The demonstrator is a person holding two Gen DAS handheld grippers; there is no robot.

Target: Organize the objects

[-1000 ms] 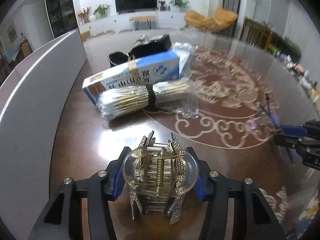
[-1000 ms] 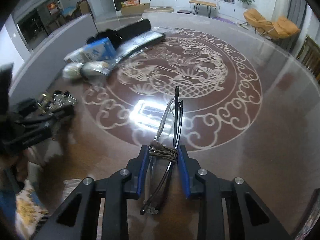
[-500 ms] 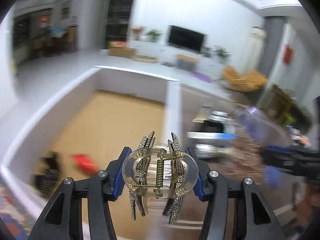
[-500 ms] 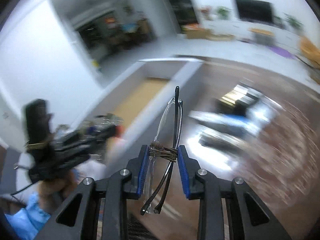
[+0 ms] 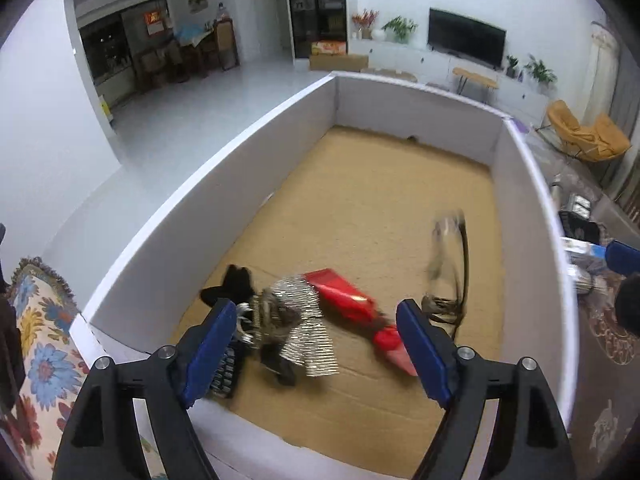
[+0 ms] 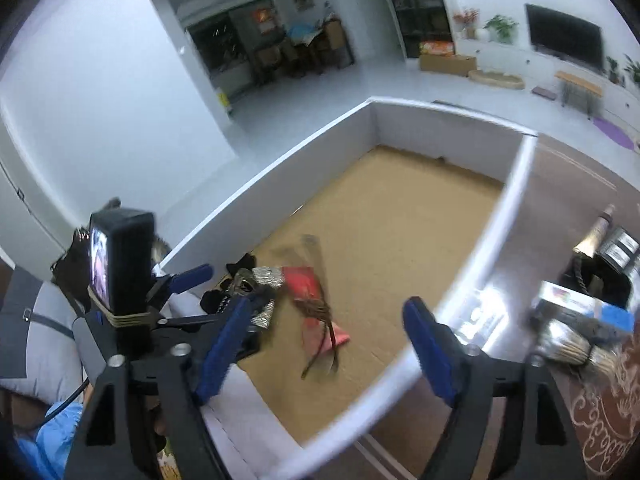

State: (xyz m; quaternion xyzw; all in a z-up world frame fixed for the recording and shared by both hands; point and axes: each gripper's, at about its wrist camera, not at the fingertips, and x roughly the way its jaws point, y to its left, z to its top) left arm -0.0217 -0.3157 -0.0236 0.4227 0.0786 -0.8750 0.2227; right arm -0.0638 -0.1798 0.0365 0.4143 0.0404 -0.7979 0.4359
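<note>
Cardboard-floored box (image 5: 404, 216) holds hair clip (image 5: 296, 320) & glasses (image 5: 452, 268); left gripper (image 5: 316, 344) & right gripper (image 6: 332, 344) jaws just opened, both empty

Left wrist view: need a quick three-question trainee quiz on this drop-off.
1. True or false: the left tool grips the hair clip.
2. Which lies in the box? A red packet; B blue-and-white carton; C both.
3. Fill in: the glasses are ___ the box.

Key:
1. False: its jaws have just been opening, and nothing is between them.
2. A.
3. Inside.
</note>
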